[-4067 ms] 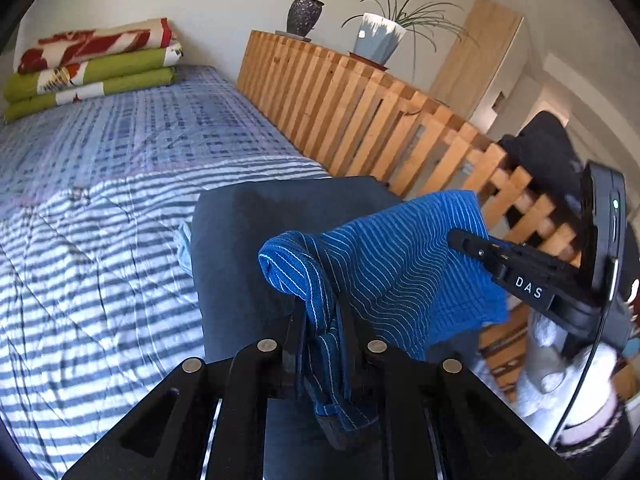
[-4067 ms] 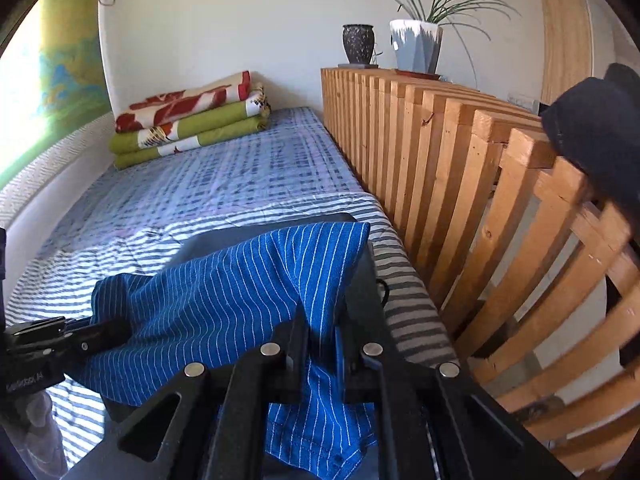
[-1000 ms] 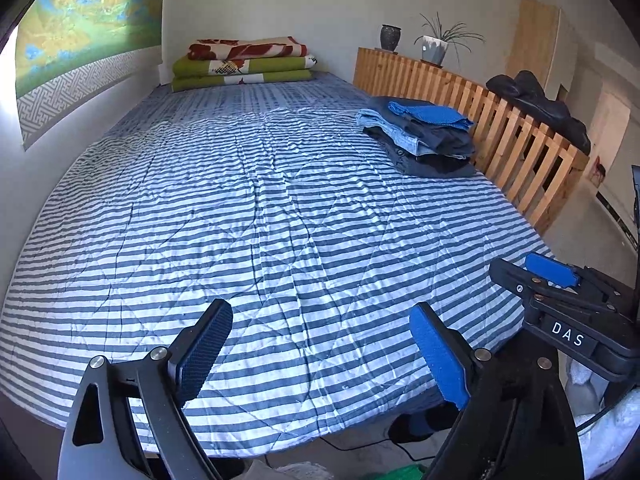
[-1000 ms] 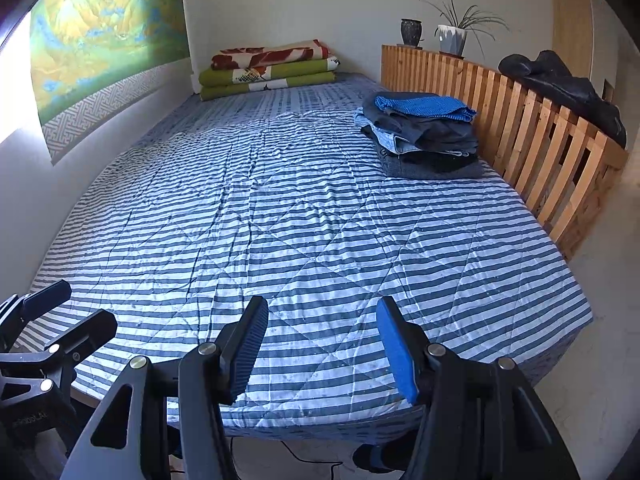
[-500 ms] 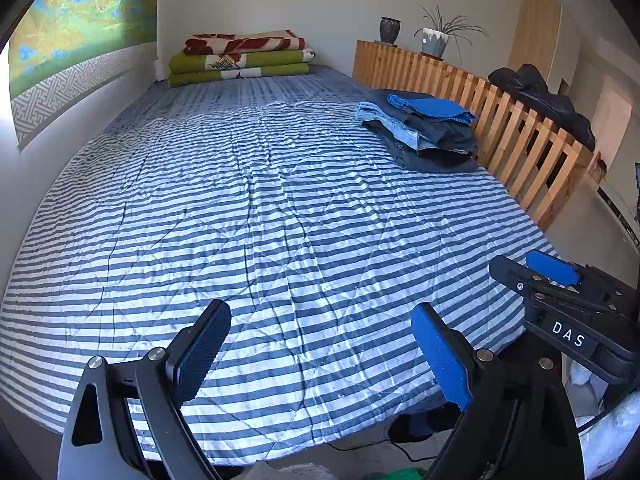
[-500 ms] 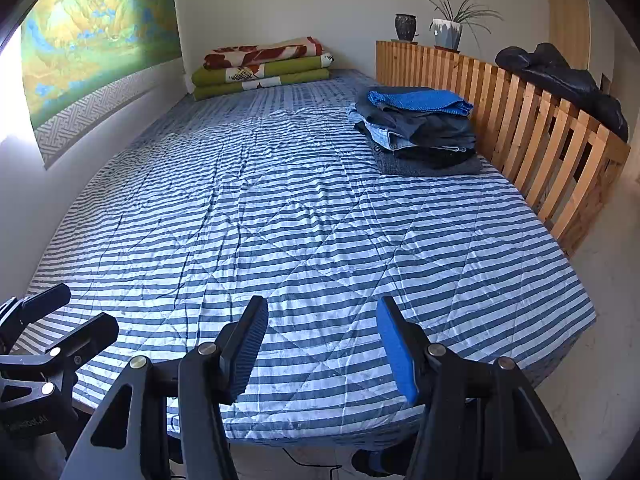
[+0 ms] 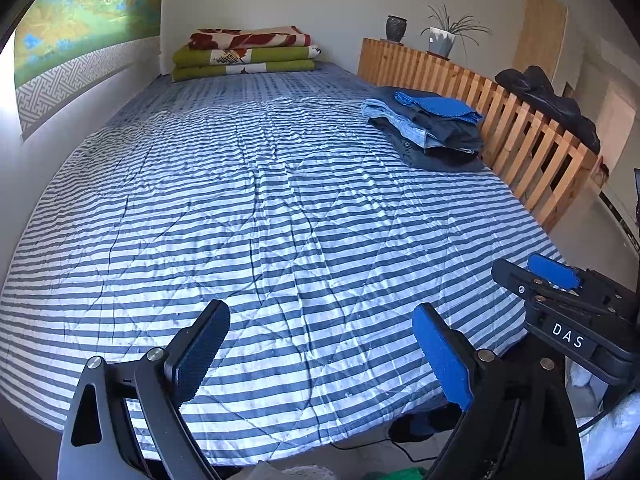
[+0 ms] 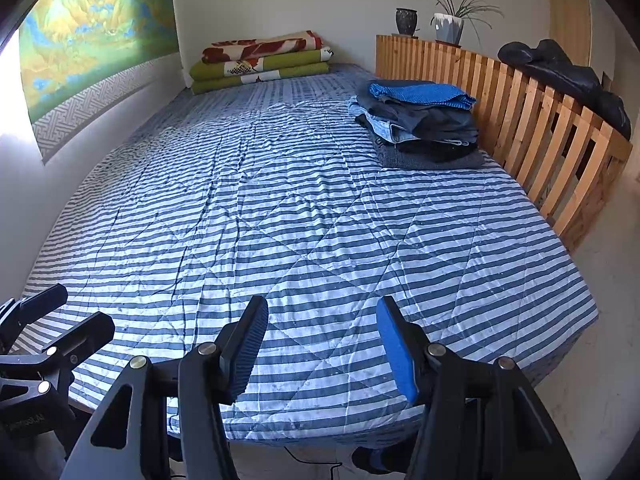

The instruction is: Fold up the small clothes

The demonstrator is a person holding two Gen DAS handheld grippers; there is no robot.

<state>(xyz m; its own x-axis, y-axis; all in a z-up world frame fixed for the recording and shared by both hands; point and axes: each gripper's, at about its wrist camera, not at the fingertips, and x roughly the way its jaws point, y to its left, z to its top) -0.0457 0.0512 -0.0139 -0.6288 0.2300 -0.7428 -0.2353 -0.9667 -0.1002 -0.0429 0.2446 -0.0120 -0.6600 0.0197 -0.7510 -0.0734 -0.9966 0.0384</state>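
A stack of folded clothes point(image 7: 432, 136) point(image 8: 424, 128) rests on the far right side of the striped bed, beside the wooden slat rail. On top of it lies a folded blue striped garment point(image 7: 438, 105) point(image 8: 420, 94). My left gripper point(image 7: 320, 344) hangs open over the bed's near edge, nothing between its blue pads. My right gripper point(image 8: 322, 344) is open too, also empty, at the near edge; in the left wrist view it shows at the right point(image 7: 536, 276). Both are far from the stack.
The blue-and-white striped quilt point(image 7: 260, 208) point(image 8: 280, 208) covers the bed. Folded green and red blankets point(image 7: 244, 54) point(image 8: 260, 60) lie at the head. A wooden slat rail point(image 8: 540, 120) runs along the right side, with dark clothing point(image 8: 568, 76) draped over it and plant pots point(image 8: 448, 26) on top.
About four seconds ago both grippers were shut on the blue striped garment over the stack. It now lies on top, and both grippers are open and drawn back to the bed's foot.
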